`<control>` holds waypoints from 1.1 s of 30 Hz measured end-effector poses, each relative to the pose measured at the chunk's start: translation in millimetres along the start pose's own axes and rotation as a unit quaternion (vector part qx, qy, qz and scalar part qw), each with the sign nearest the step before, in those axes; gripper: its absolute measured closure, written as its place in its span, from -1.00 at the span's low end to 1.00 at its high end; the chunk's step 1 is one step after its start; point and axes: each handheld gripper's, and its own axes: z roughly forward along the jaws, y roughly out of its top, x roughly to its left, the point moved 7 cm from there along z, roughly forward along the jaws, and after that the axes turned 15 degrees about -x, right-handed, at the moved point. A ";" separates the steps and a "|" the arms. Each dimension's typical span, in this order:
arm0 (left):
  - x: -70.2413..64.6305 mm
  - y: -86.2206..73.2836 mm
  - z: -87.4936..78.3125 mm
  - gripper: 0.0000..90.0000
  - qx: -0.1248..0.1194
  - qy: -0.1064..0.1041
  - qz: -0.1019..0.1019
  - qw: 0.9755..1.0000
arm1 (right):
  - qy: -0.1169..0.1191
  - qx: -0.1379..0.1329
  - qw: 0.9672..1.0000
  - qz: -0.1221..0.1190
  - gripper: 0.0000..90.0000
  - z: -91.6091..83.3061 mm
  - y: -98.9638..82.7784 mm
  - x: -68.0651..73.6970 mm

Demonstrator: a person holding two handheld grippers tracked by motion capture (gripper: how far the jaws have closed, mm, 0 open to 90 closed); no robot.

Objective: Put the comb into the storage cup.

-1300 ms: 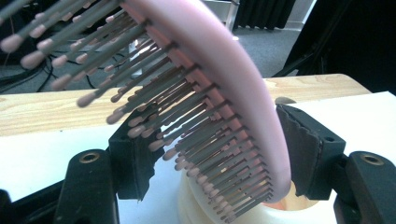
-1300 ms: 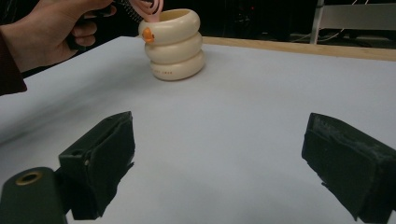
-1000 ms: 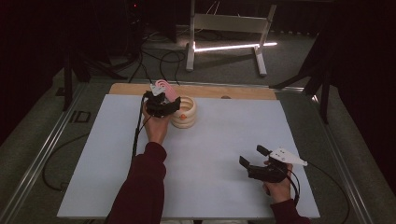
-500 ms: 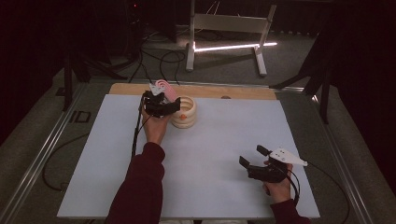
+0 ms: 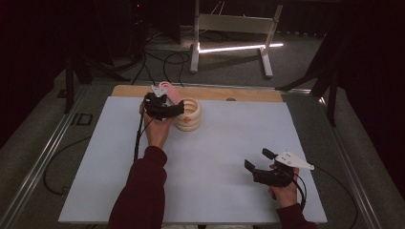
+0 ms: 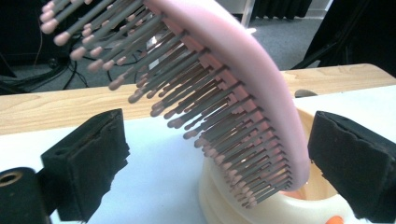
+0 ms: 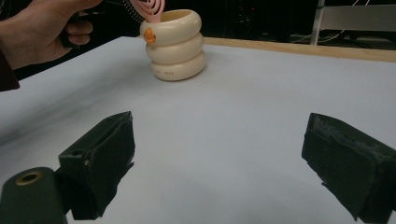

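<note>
White sheeting covers the table, with a strip of bare wood along its far edge and dark floor, loose cables and a lit metal stand beyond. At the far left of the sheet, the left gripper sits just beside a cream, ring-stacked cup with a small orange mark on its side. A pink hairbrush stands in that cup, its lower end down inside the rim and its head leaning out and up towards the wooden strip, grey bristles facing down. In the left gripper view the two black jaws stand wide apart on either side of the brush; the right-hand jaw lies close against the brush's pink back, though whether it actually touches cannot be told, and the left-hand jaw is clear of the bristles. The left hand, in a dark red sleeve, grips the tool from behind. Well apart, near the front right corner of the sheet, the right gripper is held low over bare surface, its jaws spread wide with nothing between them, pointed across the table towards the cup. From that gripper's view the brush handle rises out of the cup's mouth beside the left hand.
</note>
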 end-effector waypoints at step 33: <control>10.9 0.8 -31.1 -0.99 -0.003 -0.041 0.031 0.999 | 0.000 0.003 1.000 -0.002 -0.79 0.3 -1.1 0.7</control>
